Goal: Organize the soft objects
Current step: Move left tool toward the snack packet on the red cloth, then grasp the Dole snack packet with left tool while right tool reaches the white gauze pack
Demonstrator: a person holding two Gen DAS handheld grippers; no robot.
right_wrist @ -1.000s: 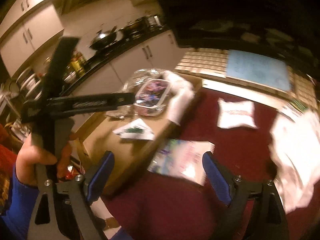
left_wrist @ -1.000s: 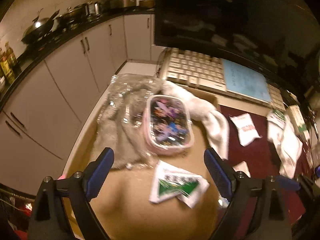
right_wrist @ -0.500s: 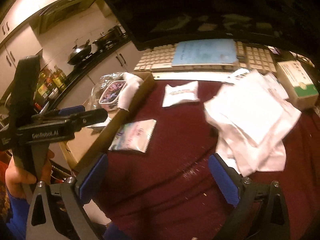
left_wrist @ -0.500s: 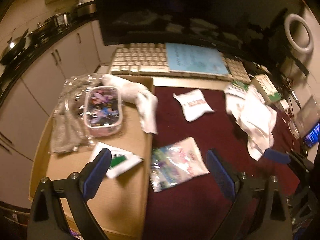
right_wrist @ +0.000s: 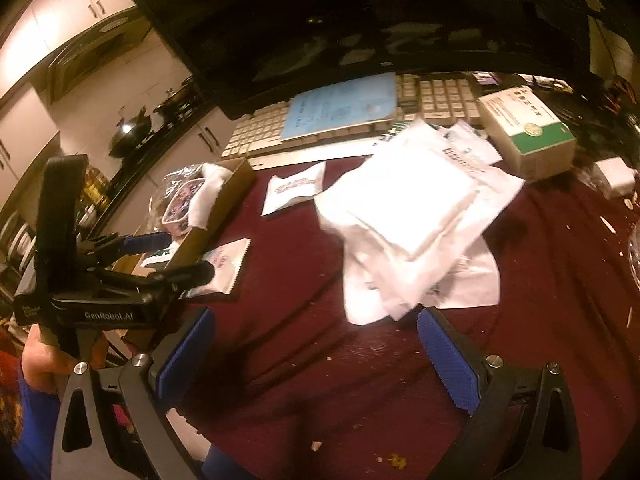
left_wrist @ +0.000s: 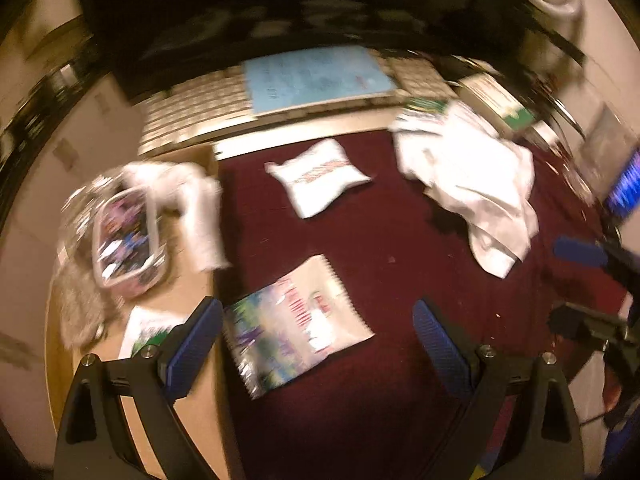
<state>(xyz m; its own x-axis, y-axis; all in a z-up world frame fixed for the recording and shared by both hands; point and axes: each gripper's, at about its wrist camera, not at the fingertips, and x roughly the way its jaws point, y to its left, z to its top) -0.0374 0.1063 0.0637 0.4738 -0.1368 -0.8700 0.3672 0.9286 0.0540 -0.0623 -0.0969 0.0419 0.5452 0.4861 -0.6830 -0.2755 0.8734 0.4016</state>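
Both views are swinging rightward since the earlier frames, off the box and onto the red cloth.

Item, left gripper [left_wrist: 316, 340]: you are holding it released, jaws wide, nothing between them, hovering above the foil pouch [left_wrist: 298, 326].

Item, right gripper [right_wrist: 316, 356]: likewise spread and empty, pointing at the near edge of the white pile [right_wrist: 416, 224].

Item, box [right_wrist: 224, 208]: sitting at the cloth's left edge, already carrying a towel [left_wrist: 192, 200], a lidded tub [left_wrist: 126, 236], a crinkled clear bag [left_wrist: 76, 216] and a green-and-white sachet [left_wrist: 146, 326].

Item, cloth [left_wrist: 380, 400], goods outstanding: the foil pouch just beside the box wall; a white pouch [left_wrist: 320, 182] farther back, near the keyboard [left_wrist: 192, 114]; the white pile well to the right (the wrist view is blurring, so a count of its pieces is not possible).

Progress, judged: roughly half is packed; three lots are waiting. You are probably lining up the foil pouch for the left gripper and the pile for the right.
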